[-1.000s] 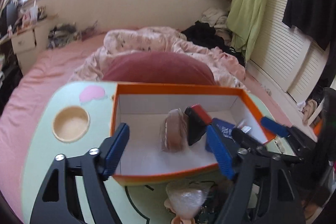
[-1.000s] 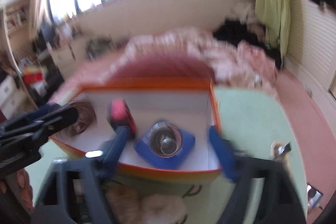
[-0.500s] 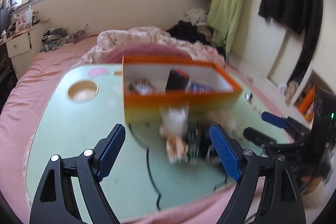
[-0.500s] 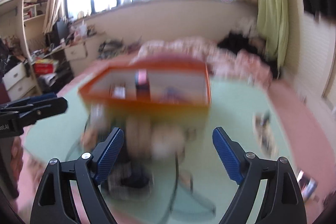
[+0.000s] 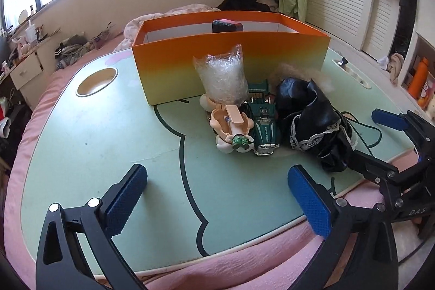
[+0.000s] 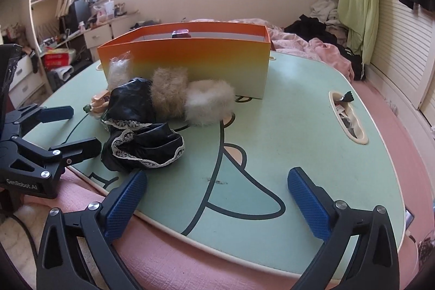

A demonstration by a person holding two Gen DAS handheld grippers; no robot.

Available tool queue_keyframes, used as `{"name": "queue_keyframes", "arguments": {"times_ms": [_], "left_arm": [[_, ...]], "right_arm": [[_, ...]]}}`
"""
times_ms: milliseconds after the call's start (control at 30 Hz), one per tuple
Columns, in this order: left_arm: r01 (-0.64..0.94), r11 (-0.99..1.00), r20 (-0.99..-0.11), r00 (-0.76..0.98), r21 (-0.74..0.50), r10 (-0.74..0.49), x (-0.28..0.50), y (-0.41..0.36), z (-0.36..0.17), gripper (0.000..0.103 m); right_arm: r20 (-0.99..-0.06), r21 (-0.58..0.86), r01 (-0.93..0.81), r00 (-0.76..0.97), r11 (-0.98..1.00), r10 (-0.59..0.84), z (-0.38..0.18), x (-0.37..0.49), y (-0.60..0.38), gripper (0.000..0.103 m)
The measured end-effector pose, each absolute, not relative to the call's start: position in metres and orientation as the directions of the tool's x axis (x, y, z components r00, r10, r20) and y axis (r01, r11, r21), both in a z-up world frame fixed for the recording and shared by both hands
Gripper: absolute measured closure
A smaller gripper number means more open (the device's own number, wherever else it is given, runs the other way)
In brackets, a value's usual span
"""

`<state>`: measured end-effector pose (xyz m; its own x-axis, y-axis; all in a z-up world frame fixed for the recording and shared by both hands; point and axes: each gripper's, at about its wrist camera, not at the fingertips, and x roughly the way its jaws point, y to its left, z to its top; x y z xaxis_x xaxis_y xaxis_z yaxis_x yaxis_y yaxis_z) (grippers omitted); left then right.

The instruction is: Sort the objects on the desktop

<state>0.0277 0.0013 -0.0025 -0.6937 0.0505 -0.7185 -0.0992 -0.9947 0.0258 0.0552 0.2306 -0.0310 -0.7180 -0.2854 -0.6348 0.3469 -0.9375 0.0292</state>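
Before the orange box, on its near side: clear bag, pale doll parts, green toy car, black lace-trimmed cloth, tan fur cuff and white fur cuff, all touching or overlapping.

Left hand-held gripper: jaws opening, wide, nothing between. Right hand-held gripper: same, empty, low over the near table rim.

Risks, as judged:
- Cloth likely to snag or drag neighbours when lifted.
- Car may roll if nudged.
- Bag leaning on box wall; may topple.
- Cloth near table rim; could slide onto pink bedding.

Open room: bare table right and left of box; slot far right.
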Motion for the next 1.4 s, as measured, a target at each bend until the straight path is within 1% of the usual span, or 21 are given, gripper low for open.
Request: {"name": "queue_keyframes", "arguments": {"times_ms": [1400], "left_arm": [[-0.097,-0.995,-0.717,-0.695,0.026,0.049,0.0302,0.0017,-0.0028,0.0]], "right_arm": [[-0.637,0.03,0.347,-0.716,-0.938,-0.285,-0.0307,0.0572,0.2276,0.0]]}}
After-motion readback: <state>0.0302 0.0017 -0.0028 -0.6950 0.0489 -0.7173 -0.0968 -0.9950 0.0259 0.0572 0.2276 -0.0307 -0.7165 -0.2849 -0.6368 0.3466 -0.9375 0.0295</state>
